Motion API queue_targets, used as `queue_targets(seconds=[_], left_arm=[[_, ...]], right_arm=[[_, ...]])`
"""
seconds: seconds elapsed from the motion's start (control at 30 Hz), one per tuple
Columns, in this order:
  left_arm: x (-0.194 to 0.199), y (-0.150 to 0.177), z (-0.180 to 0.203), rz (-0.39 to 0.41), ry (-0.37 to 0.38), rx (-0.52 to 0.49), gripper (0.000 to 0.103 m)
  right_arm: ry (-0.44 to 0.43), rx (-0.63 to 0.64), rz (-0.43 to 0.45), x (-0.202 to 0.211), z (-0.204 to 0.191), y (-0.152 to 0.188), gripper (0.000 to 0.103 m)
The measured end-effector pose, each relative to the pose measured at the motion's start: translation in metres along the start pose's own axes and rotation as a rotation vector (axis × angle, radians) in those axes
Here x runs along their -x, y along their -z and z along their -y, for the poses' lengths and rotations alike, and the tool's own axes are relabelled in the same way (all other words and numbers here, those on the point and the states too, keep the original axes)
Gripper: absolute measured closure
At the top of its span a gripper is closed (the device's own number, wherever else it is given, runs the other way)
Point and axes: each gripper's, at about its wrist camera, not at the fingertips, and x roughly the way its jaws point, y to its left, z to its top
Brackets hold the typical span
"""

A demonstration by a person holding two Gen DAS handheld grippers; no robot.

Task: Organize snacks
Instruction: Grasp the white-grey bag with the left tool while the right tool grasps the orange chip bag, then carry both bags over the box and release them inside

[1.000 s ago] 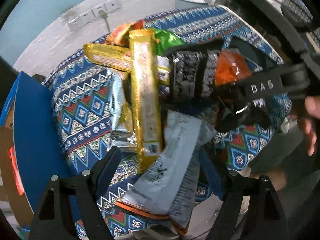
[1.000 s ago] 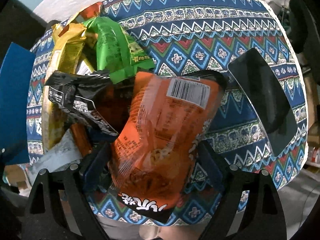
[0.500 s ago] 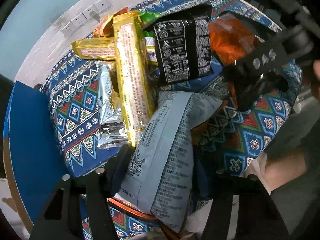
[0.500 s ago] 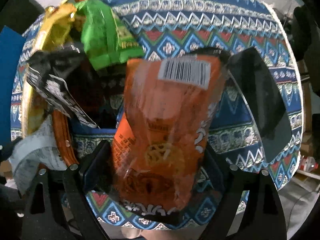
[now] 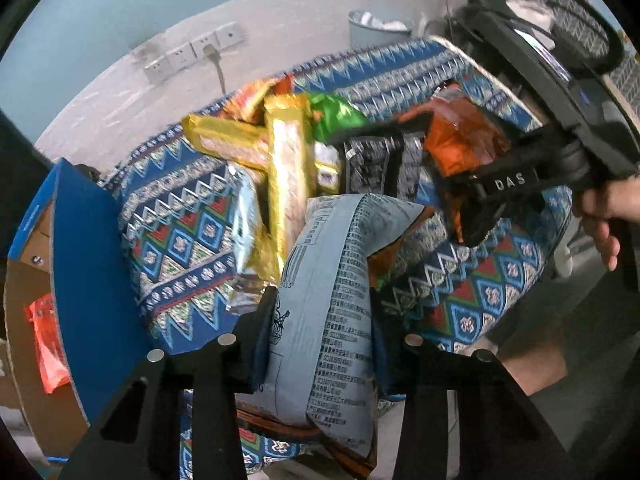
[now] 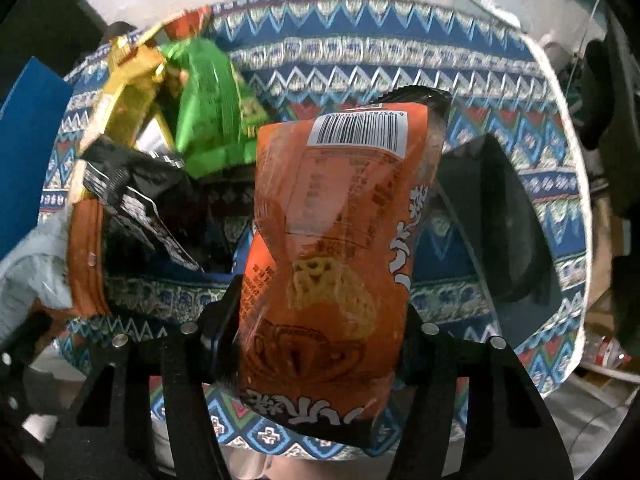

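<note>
My left hand-held gripper (image 5: 320, 344) clamped the grey packet (image 5: 336, 280), my right hand-held gripper (image 6: 316, 332) the orange packet (image 6: 332, 248); steady grips mattered.

The table (image 5: 180, 240) is covered by a patterned cloth (image 6: 360, 56). A snack pile occupies its left part: gold packs (image 5: 288, 176), green pack (image 6: 208, 120), black pack (image 6: 132, 196), silver pack (image 5: 244, 216). A black tray (image 6: 500, 220) lies toward the right edge.

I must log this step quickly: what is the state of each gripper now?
Left gripper: jaws closed on the pale blue snack bag.
Right gripper: jaws closed on the orange snack bag.
</note>
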Motion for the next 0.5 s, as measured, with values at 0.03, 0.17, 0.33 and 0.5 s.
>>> queue_targets(seconds=[0.03,0.17,0.33,0.5], left_arm=[[0.003,-0.001,-0.002,0.011,-0.006,0.007,0.061],[0.009,-0.005,-0.014,0.035,-0.029,0.046,0.062],[0.015,-0.010,-0.034,0.057,-0.053,0.096,0.062],[0.023,-0.016,-0.053,0.084,-0.080,0.143,0.062]], right_arm=[[0.005,0.003,0.010,0.005,-0.001,-0.005,0.042],[0.036,0.027,0.053,0.024,0.001,-0.009,0.042],[0.070,0.048,0.103,0.049,-0.002,-0.014,0.042],[0.097,0.076,0.175,0.068,-0.004,-0.013,0.042]])
